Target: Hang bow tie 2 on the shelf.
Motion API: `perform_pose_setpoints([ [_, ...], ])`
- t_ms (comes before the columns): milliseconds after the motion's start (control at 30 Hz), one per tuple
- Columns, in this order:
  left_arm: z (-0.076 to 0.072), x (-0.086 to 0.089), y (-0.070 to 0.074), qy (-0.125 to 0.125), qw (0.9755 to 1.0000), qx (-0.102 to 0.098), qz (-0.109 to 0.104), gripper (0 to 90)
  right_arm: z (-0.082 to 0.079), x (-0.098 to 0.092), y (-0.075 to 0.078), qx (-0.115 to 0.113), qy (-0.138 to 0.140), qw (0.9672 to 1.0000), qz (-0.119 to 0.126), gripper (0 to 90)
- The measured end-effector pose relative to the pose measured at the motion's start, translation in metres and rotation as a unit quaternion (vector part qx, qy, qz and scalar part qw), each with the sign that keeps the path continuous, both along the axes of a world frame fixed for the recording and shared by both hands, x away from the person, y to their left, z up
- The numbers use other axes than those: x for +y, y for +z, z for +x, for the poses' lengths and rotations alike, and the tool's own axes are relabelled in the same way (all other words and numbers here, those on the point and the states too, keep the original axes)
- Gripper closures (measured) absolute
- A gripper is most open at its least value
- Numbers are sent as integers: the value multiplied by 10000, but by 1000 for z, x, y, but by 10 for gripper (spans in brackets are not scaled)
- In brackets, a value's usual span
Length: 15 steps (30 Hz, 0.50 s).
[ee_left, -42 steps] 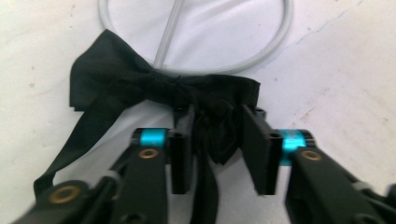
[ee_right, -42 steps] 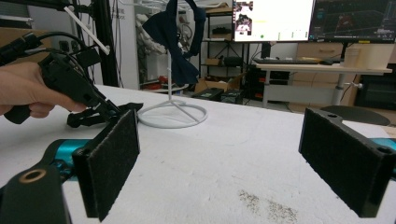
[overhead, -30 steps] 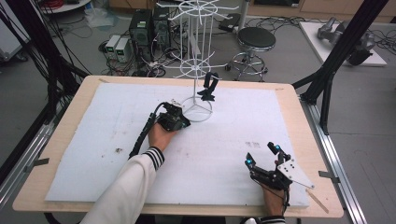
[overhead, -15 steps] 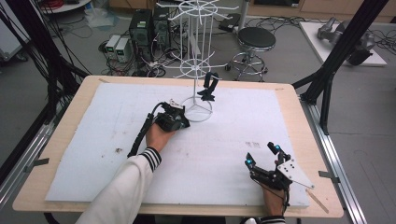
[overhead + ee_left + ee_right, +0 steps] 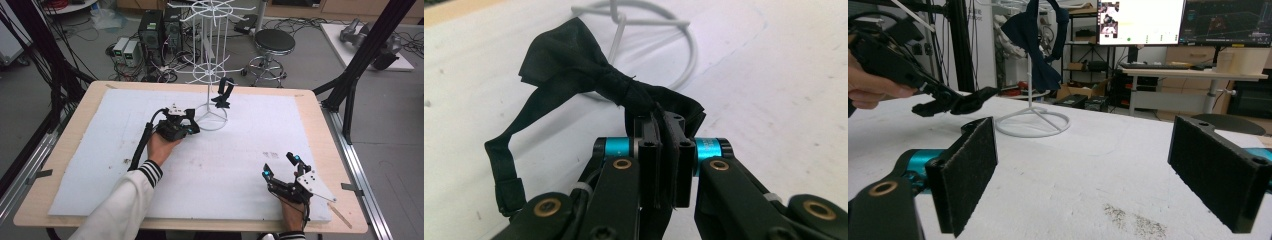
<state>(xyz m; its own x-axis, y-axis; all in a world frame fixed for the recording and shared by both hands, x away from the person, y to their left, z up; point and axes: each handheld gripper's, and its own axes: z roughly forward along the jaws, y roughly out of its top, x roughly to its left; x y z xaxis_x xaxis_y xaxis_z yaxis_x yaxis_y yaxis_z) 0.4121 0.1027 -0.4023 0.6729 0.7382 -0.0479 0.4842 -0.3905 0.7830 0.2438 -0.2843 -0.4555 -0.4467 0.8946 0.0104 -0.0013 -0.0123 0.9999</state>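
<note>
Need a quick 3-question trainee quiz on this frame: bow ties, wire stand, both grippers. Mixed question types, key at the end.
1. True or false: the left gripper is shut on a black bow tie.
2. Where is the other bow tie? A) flat on the white mat B) hanging on the white wire stand C) between the right gripper's jaws
3. In a few words: how do the jaws of the right gripper stand, and is anything between them?

Key
1. True: its pads pinch the tie's fabric, close to the stand's ring base.
2. B.
3. Wide open with nothing between them, low over the white mat near the table's front right.
</note>
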Motion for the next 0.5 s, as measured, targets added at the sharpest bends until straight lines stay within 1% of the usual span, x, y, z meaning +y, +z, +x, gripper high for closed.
perform_pose_setpoints([
  [33,-2,1,2,-28,10000,-55,-19,856,0,0,0,-5,3,10000,-4,118],
  [200,-7,6,5,-61,9998,-155,-74,856,0,0,0,-7,-6,10000,-12,118],
  [333,-11,11,8,-45,9995,-216,-220,856,0,0,0,-10,-7,10000,-12,118],
  [367,-12,12,9,-67,9994,-226,-264,856,0,0,0,-8,-8,10000,-11,118],
  [400,-13,14,11,-76,9990,-240,-357,856,0,0,0,-13,-7,10000,-15,118],
  [500,-18,18,17,-127,9982,-332,-473,856,0,0,0,-9,-6,10000,-11,118],
])
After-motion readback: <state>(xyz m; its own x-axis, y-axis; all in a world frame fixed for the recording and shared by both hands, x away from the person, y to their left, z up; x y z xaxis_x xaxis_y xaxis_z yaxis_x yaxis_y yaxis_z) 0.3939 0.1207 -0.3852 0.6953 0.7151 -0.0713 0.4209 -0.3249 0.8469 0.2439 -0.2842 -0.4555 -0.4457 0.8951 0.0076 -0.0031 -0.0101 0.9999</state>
